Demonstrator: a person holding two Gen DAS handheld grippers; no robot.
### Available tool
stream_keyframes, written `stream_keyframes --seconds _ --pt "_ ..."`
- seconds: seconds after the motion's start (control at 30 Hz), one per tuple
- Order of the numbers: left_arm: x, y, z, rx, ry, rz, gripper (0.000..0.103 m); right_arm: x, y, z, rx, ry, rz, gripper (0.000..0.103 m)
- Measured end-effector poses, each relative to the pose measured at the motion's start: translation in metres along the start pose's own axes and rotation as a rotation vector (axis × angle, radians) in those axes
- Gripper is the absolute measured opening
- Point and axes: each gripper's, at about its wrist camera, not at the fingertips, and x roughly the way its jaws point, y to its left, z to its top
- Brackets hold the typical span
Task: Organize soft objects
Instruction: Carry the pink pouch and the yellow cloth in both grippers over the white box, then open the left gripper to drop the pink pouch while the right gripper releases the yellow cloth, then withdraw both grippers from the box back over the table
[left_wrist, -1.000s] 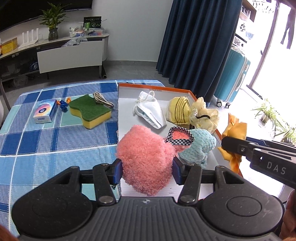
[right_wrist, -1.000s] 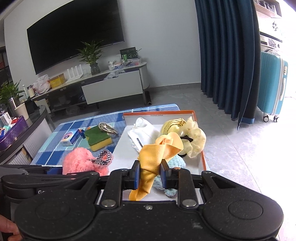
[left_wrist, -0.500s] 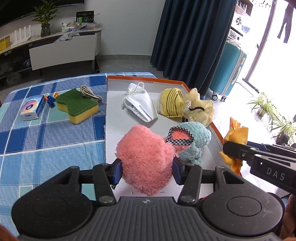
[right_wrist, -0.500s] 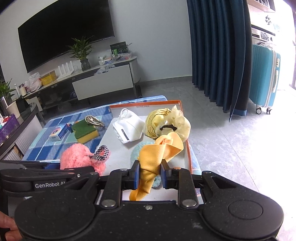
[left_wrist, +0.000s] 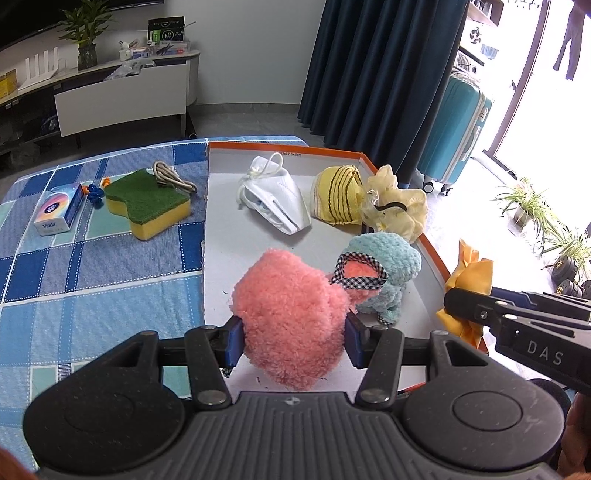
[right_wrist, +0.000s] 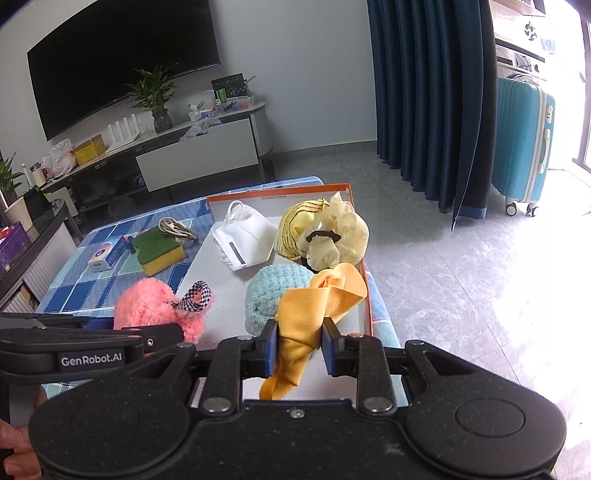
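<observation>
Two grips: one per hand, both over the orange-rimmed tray (left_wrist: 430, 242).
Change, right: my right jaws (right_wrist: 299, 345) are opening; a second ago the blue pads pinched the yellow cloth (right_wrist: 314, 306) tight, now a gap shows at the right pad and the cloth only leans on the left one.
Change, left: none; my left jaws (left_wrist: 291, 341) stay clamped on the pink fluffy item (left_wrist: 290, 317), pads sunk into its pile on both sides.
Meaning: I read this as the cloth's release into the tray, right of the light-blue fluffy item (right_wrist: 275, 291); pink one is next to go down.
Cloth position: between my right jaws, top draped ahead over the tray's right rim, tail hanging below the pads.
Pink position: in my left jaws, over the tray's near-left part, its checked-trim opening just ahead-right.
Already in tray: white face mask (left_wrist: 275, 203), striped yellow piece (left_wrist: 338, 201), pale yellow scrunchie (left_wrist: 395, 208), far ahead of both jaws.
Left view only: pad contact on the pink item; green-topped sponge (left_wrist: 147, 205) and tissue pack (left_wrist: 57, 210) on the checked worktop, ahead-left.
Right view only: the pad gap around the cloth; left view shows the cloth only behind my right jaw's tip.
</observation>
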Motion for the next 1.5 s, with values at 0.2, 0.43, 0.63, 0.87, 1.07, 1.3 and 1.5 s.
stream_keyframes --seconds 0.2,0.43,0.63,0.87,1.07,1.3,1.5 --pt "0.001 -0.003 -0.001 0.014 0.006 -0.015 0.066 0.0 0.003 0.001 -0.006 -0.003 -0.02 0.055" --pt "-0.011 0.003 0.002 -0.014 -0.026 -0.015 0.078 -0.009 0.002 0.005 0.008 -0.04 -0.029 0.063" --pt "-0.023 0.013 0.006 -0.033 -0.058 0.022 0.082 -0.019 0.012 0.01 0.002 -0.083 -0.009 0.064" --pt "-0.037 0.029 0.01 -0.056 -0.075 0.112 0.088 -0.016 0.04 0.014 -0.036 -0.087 0.052 0.064" --pt "-0.046 0.049 0.009 -0.082 -0.087 0.166 0.09 -0.008 0.064 0.017 -0.066 -0.075 0.107 0.064" --pt "-0.051 0.068 0.007 -0.112 -0.091 0.204 0.09 0.002 0.085 0.022 -0.086 -0.051 0.145 0.064" --pt "-0.054 0.084 0.002 -0.136 -0.09 0.221 0.091 0.013 0.104 0.023 -0.112 -0.033 0.173 0.064"
